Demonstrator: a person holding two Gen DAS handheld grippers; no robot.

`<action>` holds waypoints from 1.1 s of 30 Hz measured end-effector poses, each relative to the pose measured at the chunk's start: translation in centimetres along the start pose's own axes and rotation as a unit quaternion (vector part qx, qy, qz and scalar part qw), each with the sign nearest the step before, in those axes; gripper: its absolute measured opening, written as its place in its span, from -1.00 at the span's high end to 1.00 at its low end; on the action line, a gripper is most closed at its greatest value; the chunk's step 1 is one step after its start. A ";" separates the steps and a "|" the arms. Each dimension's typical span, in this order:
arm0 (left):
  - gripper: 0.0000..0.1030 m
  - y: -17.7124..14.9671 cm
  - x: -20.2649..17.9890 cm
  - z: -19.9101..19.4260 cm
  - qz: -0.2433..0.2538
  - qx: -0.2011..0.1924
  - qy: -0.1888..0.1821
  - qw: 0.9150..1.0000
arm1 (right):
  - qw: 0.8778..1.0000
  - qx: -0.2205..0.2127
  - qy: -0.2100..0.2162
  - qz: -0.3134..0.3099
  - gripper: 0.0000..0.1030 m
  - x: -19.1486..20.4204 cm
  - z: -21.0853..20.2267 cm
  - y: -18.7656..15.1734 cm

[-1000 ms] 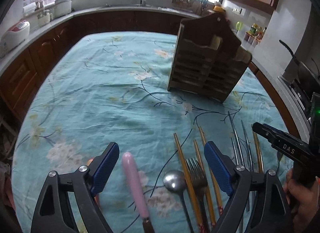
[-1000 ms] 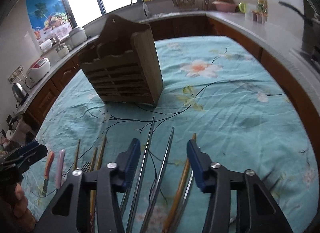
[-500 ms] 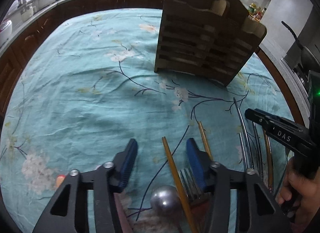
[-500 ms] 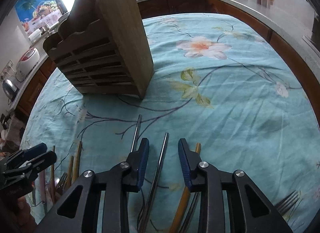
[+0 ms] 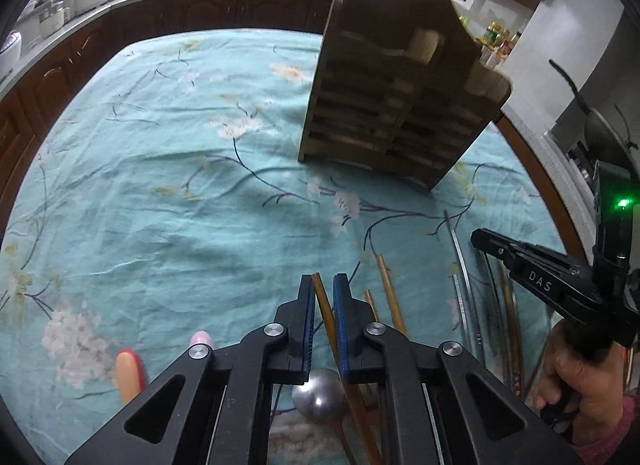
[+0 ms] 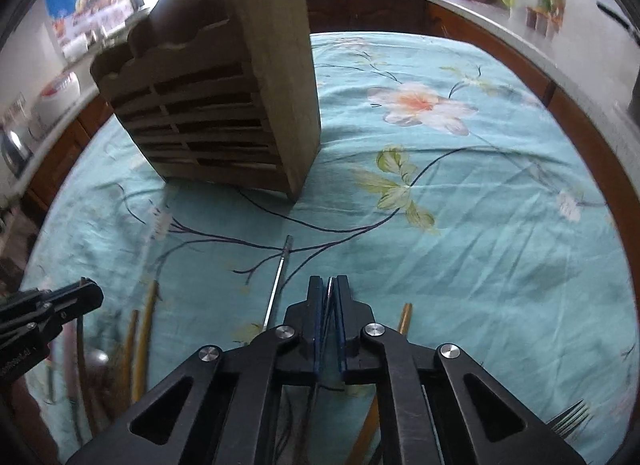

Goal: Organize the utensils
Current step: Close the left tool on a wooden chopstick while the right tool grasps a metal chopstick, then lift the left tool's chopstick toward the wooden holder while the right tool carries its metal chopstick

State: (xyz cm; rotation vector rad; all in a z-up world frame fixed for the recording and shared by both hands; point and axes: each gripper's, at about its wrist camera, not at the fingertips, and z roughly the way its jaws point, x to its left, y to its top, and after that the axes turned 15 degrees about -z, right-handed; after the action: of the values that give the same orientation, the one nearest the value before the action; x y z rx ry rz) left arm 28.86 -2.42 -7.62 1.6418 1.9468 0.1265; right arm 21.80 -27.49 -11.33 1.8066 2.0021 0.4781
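A wooden slatted utensil holder [image 5: 396,97] stands on the teal flowered tablecloth; it also shows in the right wrist view [image 6: 224,105]. My left gripper [image 5: 323,285] is shut on a wooden chopstick [image 5: 319,294] near its far end. My right gripper [image 6: 329,289] is shut on a thin metal chopstick [image 6: 329,292]; it also shows in the left wrist view [image 5: 486,235]. A second metal chopstick [image 6: 278,277] lies just left of the right gripper. A spoon [image 5: 318,399], more wooden chopsticks [image 5: 387,289], and metal chopsticks [image 5: 458,261] lie beside the left gripper.
A pink handle [image 5: 200,339] and an orange handle [image 5: 128,373] lie at the left. A fork [image 6: 568,419] lies at the right in the right wrist view. Kitchen counters and dark cabinets [image 5: 168,13] ring the table. A pan handle [image 5: 568,81] sticks out at the right.
Both grippers have moved forward toward the holder and closed: the left one onto the wooden chopstick, the right one onto the thin metal chopstick.
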 end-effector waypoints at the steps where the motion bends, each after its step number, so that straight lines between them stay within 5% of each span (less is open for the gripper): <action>1: 0.85 -0.1 0.1 -0.5 -0.002 -0.002 -0.004 1.000 | 1.000 -0.005 0.006 0.005 0.91 -0.1 -0.3 0.0; 19: 0.88 -2.4 0.6 -11.6 -0.001 -0.061 -0.061 0.996 | 0.992 -0.104 0.066 0.017 0.93 1.9 -9.9 0.3; 33: 0.93 -4.3 0.6 -18.2 0.018 -0.119 -0.086 0.989 | 0.984 -0.162 0.069 0.007 0.93 2.7 -15.1 0.4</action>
State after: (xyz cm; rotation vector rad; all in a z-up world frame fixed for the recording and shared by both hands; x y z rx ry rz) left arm 16.24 2.38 5.33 1.4806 1.7037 0.2159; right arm 14.23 -24.52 1.74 1.6258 1.8679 0.8984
